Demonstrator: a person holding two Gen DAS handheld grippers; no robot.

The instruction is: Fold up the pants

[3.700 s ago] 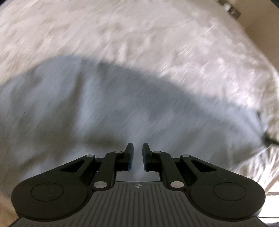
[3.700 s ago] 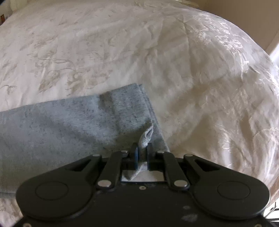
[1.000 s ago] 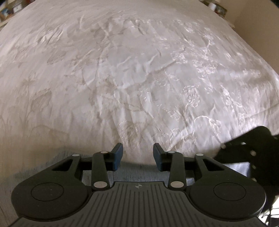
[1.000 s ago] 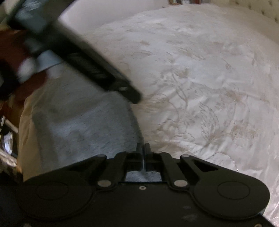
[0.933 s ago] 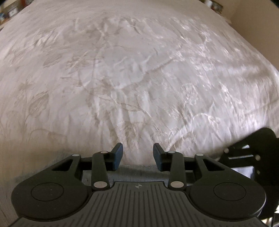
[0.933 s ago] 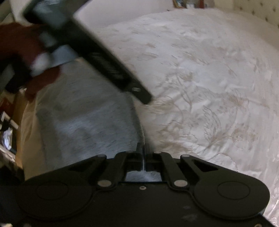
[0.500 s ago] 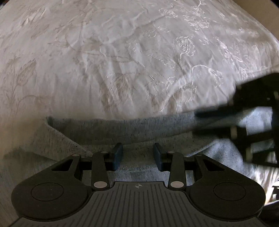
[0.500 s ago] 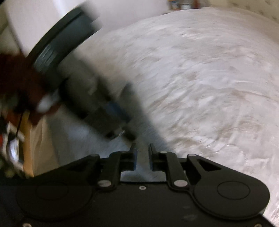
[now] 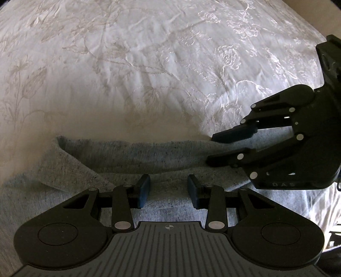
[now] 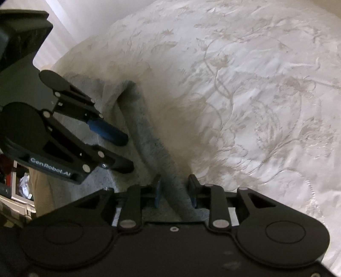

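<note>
The heathered grey knit pants [image 9: 132,153] are lying folded on a white bedspread embroidered with floral stems [image 9: 149,64], near its edge, with a rolled fold ridge running along the side facing the open bedspread. The left black two-finger gripper [image 9: 168,190] is pointing steeply down over the pants, its jaws standing apart with nothing between the blue pads; only flat cloth is showing beneath the gap. The right black two-finger gripper [image 10: 174,191] is hovering at the fold ridge, and its jaws are opening. The grey ridge is passing between its fingers [image 10: 157,191], and the pads are not pressing on it. In the left wrist view, the right gripper is showing at the right end of the ridge, its fingers spread above and below the cloth edge. A strip of pale wall [image 10: 85,19] is appearing beyond the bedspread.
</note>
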